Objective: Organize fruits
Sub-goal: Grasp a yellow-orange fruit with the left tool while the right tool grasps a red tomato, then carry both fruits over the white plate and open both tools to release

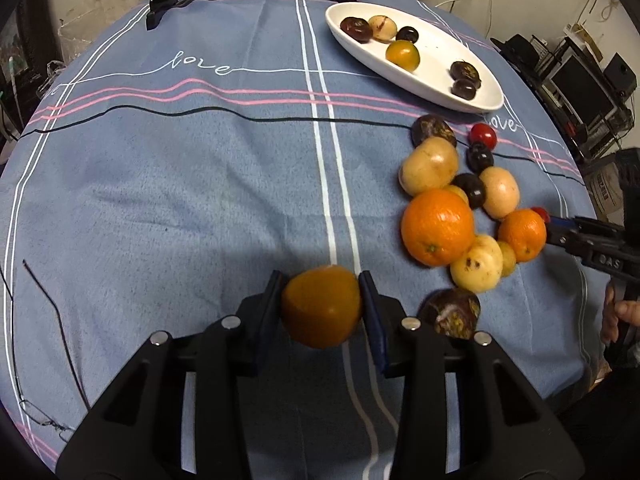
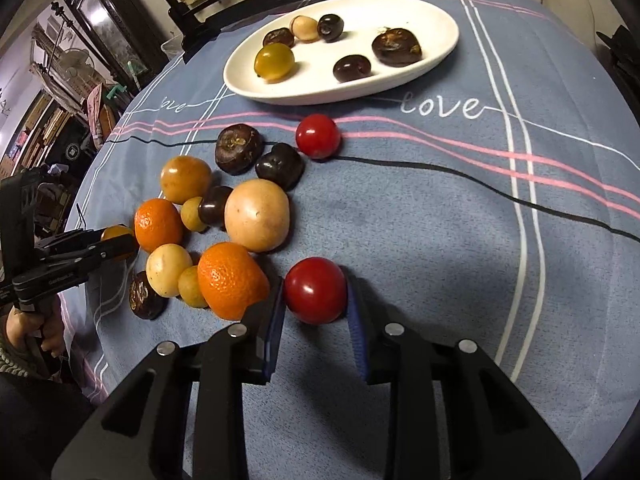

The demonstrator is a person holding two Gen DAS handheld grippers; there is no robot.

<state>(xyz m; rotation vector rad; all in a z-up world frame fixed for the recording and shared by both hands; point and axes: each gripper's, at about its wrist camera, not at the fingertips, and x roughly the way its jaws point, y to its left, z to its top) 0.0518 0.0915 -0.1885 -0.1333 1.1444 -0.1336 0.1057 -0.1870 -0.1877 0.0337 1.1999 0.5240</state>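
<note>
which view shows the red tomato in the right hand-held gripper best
The right wrist view: the red tomato sits large and unobstructed between the right hand-held gripper pads. In the left wrist view only a small red sliver of it shows at the gripper's tip, beside an orange.

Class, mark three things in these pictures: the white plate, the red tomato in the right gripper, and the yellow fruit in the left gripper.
White plate (image 2: 436, 54), right wrist view, bare inner surface near the right rim.
Red tomato (image 2: 315, 290), right wrist view, middle of its skin.
Yellow fruit (image 1: 320, 307), left wrist view, middle of its front.
</note>
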